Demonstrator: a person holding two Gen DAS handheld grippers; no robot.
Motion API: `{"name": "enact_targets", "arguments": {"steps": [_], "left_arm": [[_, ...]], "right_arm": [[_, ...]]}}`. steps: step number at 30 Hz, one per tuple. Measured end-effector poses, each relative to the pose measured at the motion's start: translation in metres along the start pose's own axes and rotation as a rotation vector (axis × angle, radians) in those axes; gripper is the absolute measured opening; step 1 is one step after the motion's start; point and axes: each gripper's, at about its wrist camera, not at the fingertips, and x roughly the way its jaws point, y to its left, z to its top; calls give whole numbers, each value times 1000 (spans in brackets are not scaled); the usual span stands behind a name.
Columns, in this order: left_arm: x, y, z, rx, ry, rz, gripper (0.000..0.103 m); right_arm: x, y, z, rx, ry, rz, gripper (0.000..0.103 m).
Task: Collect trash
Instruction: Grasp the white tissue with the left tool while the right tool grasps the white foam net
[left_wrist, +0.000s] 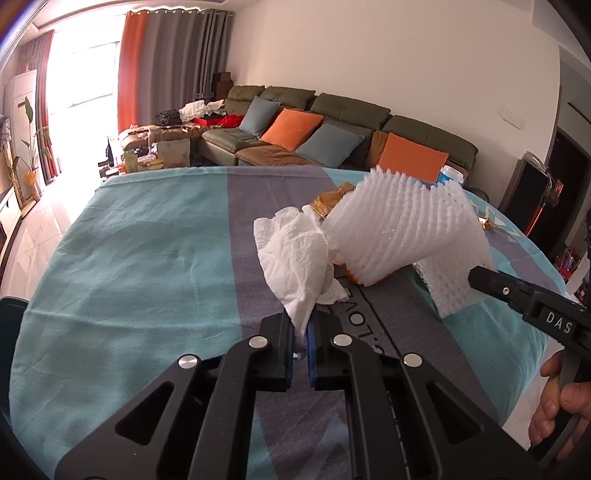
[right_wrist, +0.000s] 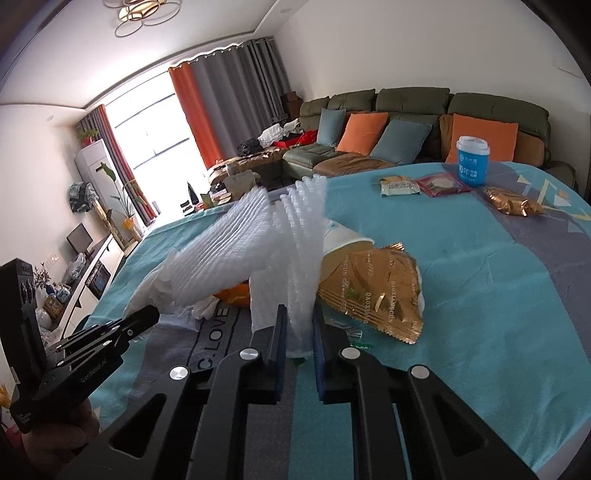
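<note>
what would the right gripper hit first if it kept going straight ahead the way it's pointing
The right gripper is already shut on the white foam net. Pushed straight on, it would probably meet the gold snack wrapper and paper cup just behind; depth is unclear.

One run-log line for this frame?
left gripper: shut on tissue | right gripper: shut on foam net | table: wrappers, cup remain

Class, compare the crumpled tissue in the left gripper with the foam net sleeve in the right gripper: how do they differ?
The tissue is soft, quilted and crumpled; the foam net sleeve is ribbed, stiffer and larger. The left gripper pinches the tissue; the right gripper clamps the sleeve. Both are white.
</note>
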Motion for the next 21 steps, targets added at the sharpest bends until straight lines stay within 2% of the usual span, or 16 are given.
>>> {"name": "enact_targets", "arguments": {"steps": [12, 21], "left_arm": [[-38, 8, 0, -9, -85, 40, 6], [-76, 26, -1, -34, -163, 79, 6]], "right_arm": [[-36, 1, 11, -27, -114, -59, 10], [-69, 14, 29, -88, -243, -118, 10]]}}
